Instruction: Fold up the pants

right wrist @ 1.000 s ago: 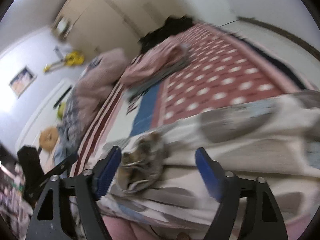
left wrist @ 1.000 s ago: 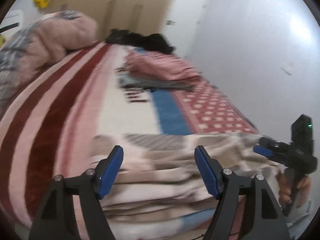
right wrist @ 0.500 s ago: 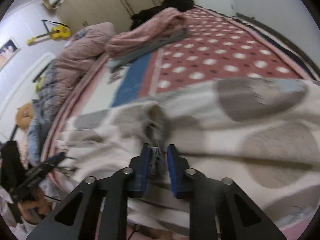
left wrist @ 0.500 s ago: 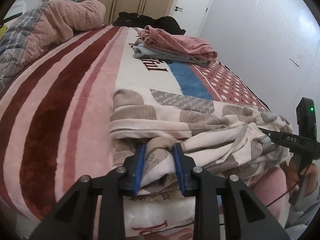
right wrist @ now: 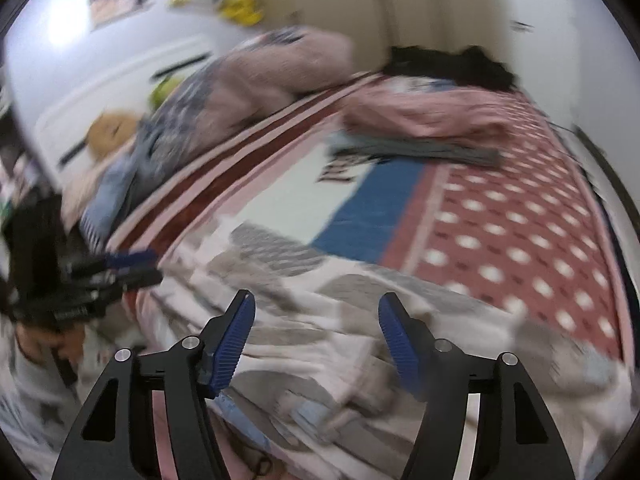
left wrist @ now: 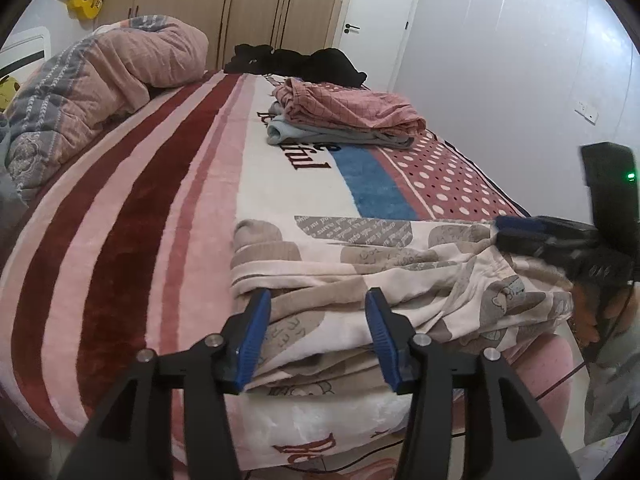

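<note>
Left gripper [left wrist: 318, 326] nearest, jaws parted and just been opening, straddling the near fold of the pants [left wrist: 400, 276] without pressing on it; cloth lay between the blue pads but free. Probably a release after a pinch, so the fold could settle flat. Pants lay bunched in loose layers across the near edge of the bed [left wrist: 120, 216], cream with grey-brown patches, one layer hanging slightly over that edge. Folding judged only part done: layers uneven, edges not squared.

Right gripper [right wrist: 314, 338] hovered over the same pants [right wrist: 360, 320] toward their other end, jaws likewise wide and just been opening, nothing clamped; that view blurred, so contact with cloth could not be told. Seen from the left wrist, right gripper [left wrist: 516, 232] reached in at the far side of the pants.

Beyond the pants, bare blanket with blue band and dotted red panel. Farther up the bed, a stack of folded clothes [left wrist: 344, 116], pink over grey, likely finished pieces set aside. To the left of that stack, a rolled quilt [left wrist: 100, 88]; behind it, dark clothing [left wrist: 296, 62] at the bed's far end, then wardrobe doors [left wrist: 240, 8].
</note>
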A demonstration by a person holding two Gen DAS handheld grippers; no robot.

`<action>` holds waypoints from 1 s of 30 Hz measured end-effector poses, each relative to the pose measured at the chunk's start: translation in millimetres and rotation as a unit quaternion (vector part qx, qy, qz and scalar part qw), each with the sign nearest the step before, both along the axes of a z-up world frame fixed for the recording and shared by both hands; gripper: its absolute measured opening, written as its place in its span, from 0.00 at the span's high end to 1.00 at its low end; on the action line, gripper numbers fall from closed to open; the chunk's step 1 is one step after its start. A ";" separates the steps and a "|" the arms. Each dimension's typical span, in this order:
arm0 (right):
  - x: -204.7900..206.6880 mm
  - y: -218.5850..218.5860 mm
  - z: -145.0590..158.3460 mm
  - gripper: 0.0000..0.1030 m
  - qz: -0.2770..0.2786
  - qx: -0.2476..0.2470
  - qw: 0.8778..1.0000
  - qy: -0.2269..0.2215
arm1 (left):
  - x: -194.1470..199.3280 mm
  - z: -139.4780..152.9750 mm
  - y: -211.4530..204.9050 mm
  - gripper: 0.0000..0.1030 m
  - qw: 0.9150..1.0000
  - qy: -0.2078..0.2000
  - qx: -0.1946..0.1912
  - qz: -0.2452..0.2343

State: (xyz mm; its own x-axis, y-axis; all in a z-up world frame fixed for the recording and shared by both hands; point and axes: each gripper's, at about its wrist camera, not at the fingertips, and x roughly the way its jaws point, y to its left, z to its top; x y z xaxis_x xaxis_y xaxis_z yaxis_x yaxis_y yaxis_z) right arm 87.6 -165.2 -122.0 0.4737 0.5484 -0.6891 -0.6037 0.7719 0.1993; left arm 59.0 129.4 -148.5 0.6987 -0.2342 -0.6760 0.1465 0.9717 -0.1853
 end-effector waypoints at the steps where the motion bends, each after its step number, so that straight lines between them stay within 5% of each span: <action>1: 3.1 8.9 -5.6 0.38 0.015 -0.012 1.000 0.006 | -0.4 0.2 -0.1 0.55 1.000 0.000 0.002 0.001; 8: 19.3 38.0 -43.9 0.40 0.069 -0.043 0.996 0.042 | -2.0 1.2 4.6 0.51 1.000 0.001 -0.001 0.014; 9: 14.2 38.5 -43.9 0.44 0.079 -0.040 0.995 0.043 | -1.9 1.0 6.2 0.51 1.000 0.001 -0.003 0.016; 11: 3.0 38.9 -42.7 0.72 0.106 -0.036 0.993 0.048 | -1.4 0.1 9.3 0.51 1.000 0.002 -0.004 0.020; 14: -10.3 40.5 -47.1 0.85 0.131 -0.043 0.989 0.062 | 1.3 -2.7 11.9 0.51 1.000 0.007 -0.006 0.024; 30: -53.5 9.6 -46.9 0.89 0.127 -0.041 0.988 0.081 | 22.2 -5.6 -10.0 0.42 1.000 0.008 -0.019 -0.007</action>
